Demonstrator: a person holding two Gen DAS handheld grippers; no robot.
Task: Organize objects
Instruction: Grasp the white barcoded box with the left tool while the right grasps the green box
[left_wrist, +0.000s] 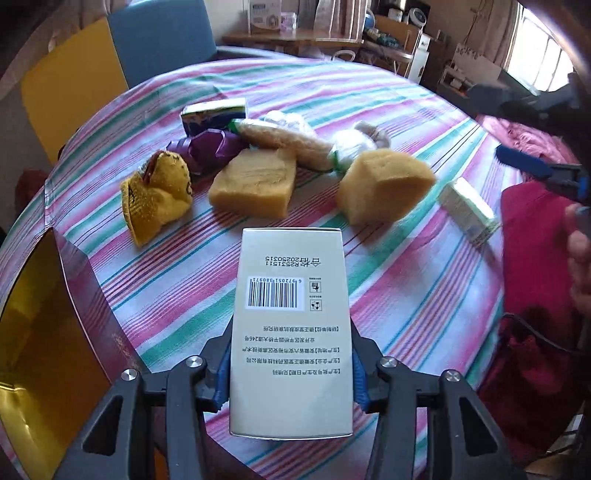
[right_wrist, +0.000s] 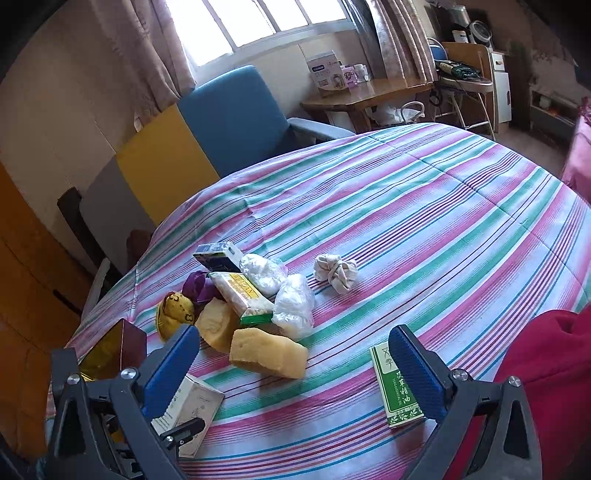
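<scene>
The left gripper (left_wrist: 290, 384) clamps a white box (left_wrist: 290, 332) above the table's (left_wrist: 406, 295) near edge. The right gripper (right_wrist: 295, 373) is wide open and empty, over the near edge, beside a green box (right_wrist: 393, 387). A sponge (right_wrist: 267, 352) lies between its fingers.

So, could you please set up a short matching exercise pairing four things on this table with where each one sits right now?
Things:
1. white box
2. green box
3. knotted cloth
4. red box with gold lining

Places:
A. alone on the striped cloth, beyond the pile
B. at the table's left edge
C. clamped in the left tongs
D. flat by the right finger of the open right tongs

Pairs: 1-C, 2-D, 3-A, 4-B
</scene>
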